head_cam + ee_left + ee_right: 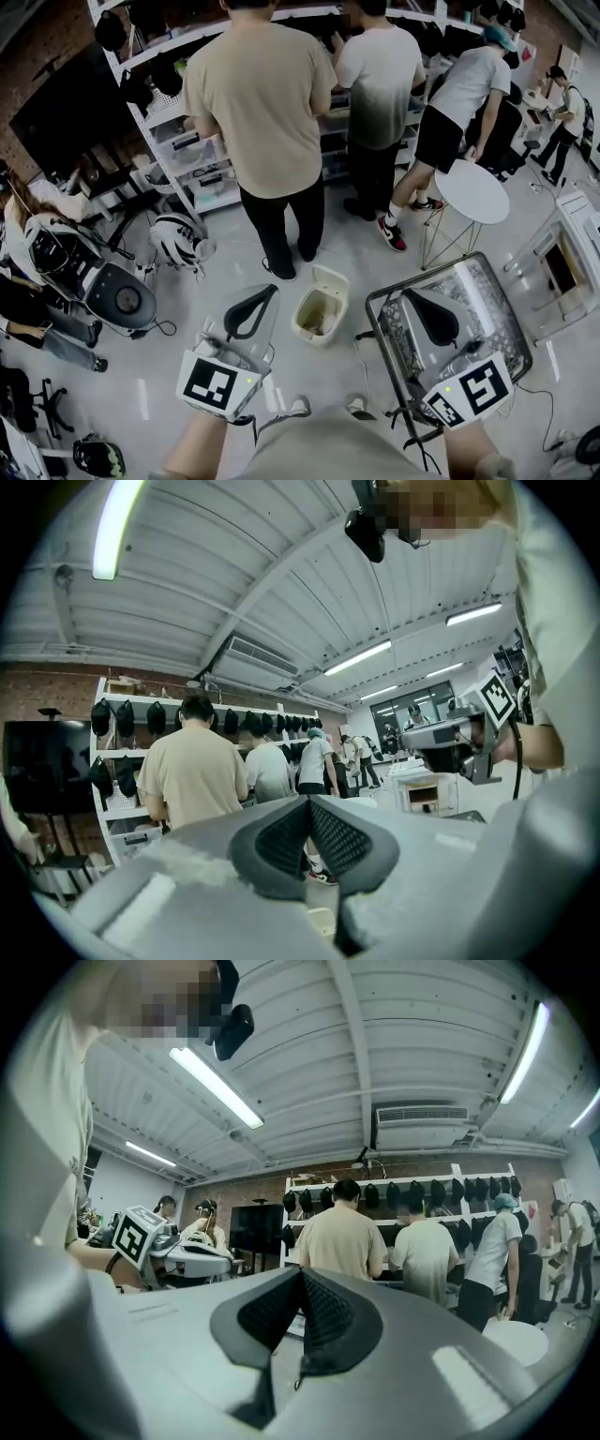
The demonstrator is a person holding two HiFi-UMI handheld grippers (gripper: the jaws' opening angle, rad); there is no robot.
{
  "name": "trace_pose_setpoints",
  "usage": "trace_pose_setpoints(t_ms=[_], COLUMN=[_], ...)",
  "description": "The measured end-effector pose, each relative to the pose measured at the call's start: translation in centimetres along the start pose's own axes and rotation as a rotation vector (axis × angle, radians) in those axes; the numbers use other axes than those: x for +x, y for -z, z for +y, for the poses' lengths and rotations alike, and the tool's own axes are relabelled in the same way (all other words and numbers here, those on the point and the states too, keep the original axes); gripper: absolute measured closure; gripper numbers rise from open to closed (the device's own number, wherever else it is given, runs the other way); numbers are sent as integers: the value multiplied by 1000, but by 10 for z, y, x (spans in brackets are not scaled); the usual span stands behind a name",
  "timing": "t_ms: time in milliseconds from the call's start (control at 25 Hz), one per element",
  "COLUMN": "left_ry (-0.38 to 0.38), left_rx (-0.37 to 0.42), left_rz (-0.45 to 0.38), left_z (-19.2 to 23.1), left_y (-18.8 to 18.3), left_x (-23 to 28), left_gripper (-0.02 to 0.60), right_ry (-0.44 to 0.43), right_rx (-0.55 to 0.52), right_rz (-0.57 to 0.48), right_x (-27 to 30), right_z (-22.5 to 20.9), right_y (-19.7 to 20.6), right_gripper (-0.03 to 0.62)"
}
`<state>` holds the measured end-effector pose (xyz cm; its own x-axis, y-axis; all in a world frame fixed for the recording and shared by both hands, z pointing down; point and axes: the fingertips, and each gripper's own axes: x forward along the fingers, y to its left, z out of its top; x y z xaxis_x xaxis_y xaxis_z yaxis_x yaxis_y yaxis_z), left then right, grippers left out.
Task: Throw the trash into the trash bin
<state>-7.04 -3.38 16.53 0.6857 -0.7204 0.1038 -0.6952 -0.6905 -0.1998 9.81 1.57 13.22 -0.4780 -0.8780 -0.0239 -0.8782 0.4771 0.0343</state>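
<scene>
A cream, open-topped trash bin (pixel 321 305) stands on the floor between my two grippers, with some brownish stuff at its bottom. Left of the bin, my left gripper (pixel 268 292) hangs high above the floor; its black pads (pixel 281 841) meet with nothing between them. On the bin's other side my right gripper (pixel 410 295) hangs over a glass-topped table, and its pads (pixel 323 1321) are pressed together and empty as well. Both grippers point level, toward the shelves and the people. I see no loose trash in any view.
Three people (pixel 262 103) stand close behind the bin, facing white shelves (pixel 187 150). A wire-framed, glass-topped table (pixel 492 314) is at the right and a round white side table (pixel 472 193) beyond it. White machines (pixel 103 281) and cables crowd the left floor.
</scene>
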Motion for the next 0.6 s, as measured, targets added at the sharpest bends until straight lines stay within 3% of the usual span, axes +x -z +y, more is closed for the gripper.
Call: trace_pose_setpoints(t_ms=[600], left_ry=[-49], left_rx=[-22], left_rz=[-1], left_z=[10], left_y=[4], left_x=[0], left_gripper=[578], right_ry=[-8], right_rx=[-6], right_rz=[-1], right_x=[11], right_z=[-7], right_y=[0], right_gripper=[589])
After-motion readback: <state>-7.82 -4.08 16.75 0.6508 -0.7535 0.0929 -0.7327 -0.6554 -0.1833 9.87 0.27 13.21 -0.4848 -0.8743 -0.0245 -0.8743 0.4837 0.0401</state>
